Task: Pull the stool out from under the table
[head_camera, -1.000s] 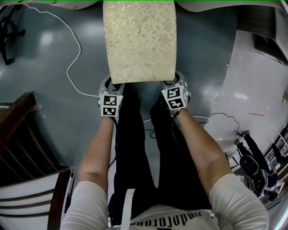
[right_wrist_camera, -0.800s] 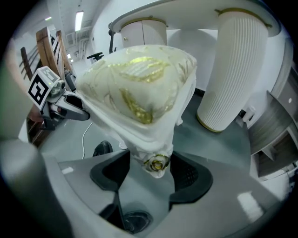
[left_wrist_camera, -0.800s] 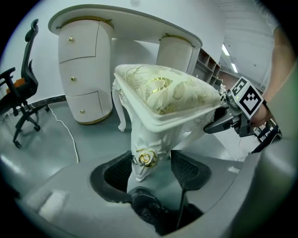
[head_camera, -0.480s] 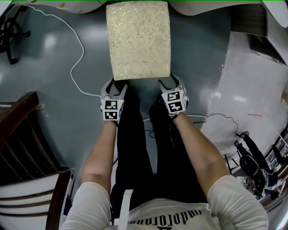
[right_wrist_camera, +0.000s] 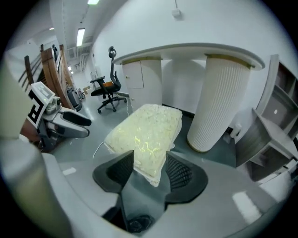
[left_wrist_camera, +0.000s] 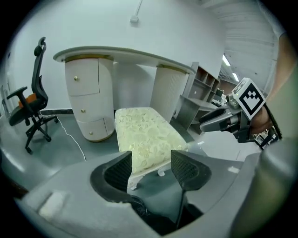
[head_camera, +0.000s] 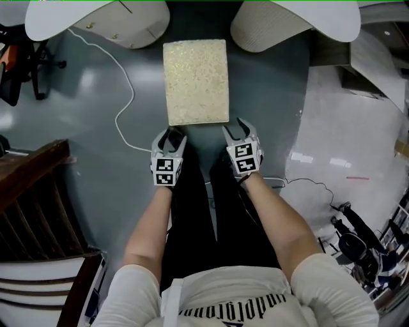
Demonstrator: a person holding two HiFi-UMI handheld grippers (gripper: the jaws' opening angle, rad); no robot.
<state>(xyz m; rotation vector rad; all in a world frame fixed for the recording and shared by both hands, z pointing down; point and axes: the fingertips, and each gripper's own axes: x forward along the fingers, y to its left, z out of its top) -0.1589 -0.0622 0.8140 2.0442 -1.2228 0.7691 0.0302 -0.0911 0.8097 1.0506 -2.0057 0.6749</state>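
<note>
**Stool out on the floor, both tongs off it**

I look steeply down at a cream, patterned stool [head_camera: 195, 82]. It stands on the grey floor, out in front of the curved white tabletop [head_camera: 61, 19], with its far end near the two pale pedestals. My left tongs [head_camera: 170, 136] and right tongs [head_camera: 238, 131] hover just short of the stool's near corners, one at each side, not touching it. Both pairs of jaws stand apart and have just been closing a little, with nothing pressed between them (each gripper view shows a stool corner only beyond the pads). A white cable [head_camera: 131, 87] trails across the floor at left, near a dark wooden chair [head_camera: 32, 204].
</note>
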